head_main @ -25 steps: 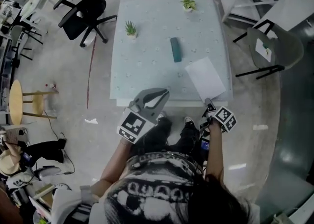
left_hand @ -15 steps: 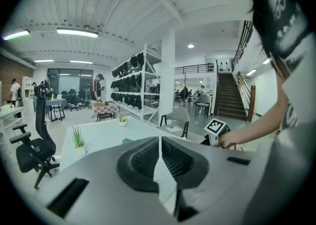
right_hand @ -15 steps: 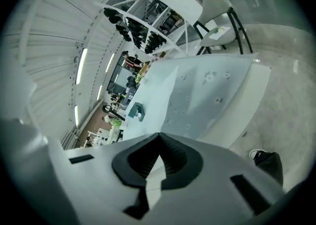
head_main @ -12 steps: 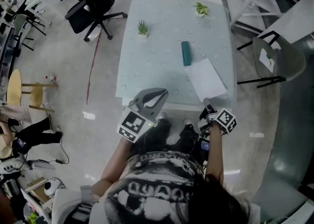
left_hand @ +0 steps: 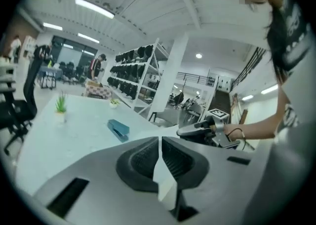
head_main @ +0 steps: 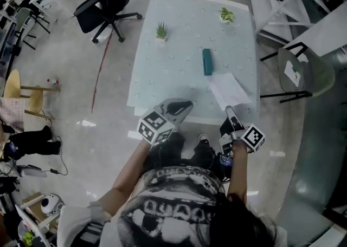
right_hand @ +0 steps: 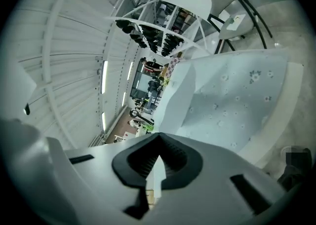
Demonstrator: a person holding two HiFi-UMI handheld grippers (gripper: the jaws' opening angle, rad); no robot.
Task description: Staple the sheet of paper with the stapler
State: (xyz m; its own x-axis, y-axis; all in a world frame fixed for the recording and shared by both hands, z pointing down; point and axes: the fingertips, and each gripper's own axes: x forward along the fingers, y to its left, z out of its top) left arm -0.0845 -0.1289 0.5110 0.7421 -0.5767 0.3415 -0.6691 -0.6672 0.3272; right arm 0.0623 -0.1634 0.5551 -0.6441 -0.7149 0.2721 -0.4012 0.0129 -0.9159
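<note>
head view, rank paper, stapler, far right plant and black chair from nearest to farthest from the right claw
1. paper, pinched in the right claw, at the table's near right edge
2. stapler, mid-table
3. plant, far right corner
4. chair, on the floor, far left

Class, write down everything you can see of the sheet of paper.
The sheet of paper is plain white, blank, thin and rectangular. It sits skewed over the table's near right corner, close to the teal stapler. The right gripper is shut on its near edge, and it bows upward from the jaws.
</note>
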